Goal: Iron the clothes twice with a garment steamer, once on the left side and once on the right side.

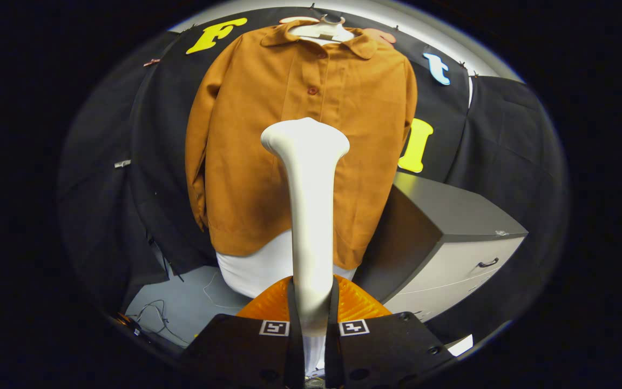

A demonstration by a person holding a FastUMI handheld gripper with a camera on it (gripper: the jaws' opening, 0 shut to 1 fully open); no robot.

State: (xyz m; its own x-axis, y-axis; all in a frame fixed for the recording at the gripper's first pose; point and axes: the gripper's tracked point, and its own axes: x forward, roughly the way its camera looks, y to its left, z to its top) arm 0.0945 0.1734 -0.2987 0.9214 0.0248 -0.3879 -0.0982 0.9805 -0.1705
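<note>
open floor (pixel 187 302) left of hanging shirt (pixel 257 162), cabinet (pixel 451 243) crowding its right, cables (pixel 151 316) underfoot

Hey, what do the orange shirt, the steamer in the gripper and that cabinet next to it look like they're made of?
Orange shirt: matte, softly napped cloth, perhaps suede-like or brushed cotton; no sheen. Steamer, clamped between the gripper fingers: smooth white moulded plastic with soft highlights. Cabinet: flat painted metal or laminate, hard to tell; grey top, pale drawer fronts.

you get even, fairly bright overhead light; the orange shirt (pixel 300 146) and white steamer (pixel 311 216) read sharp, with soft sheen on the steamer head. the grey cabinet (pixel 451 237) top catches mild glare. fisheye bending curves the edges, where the view dims.
</note>
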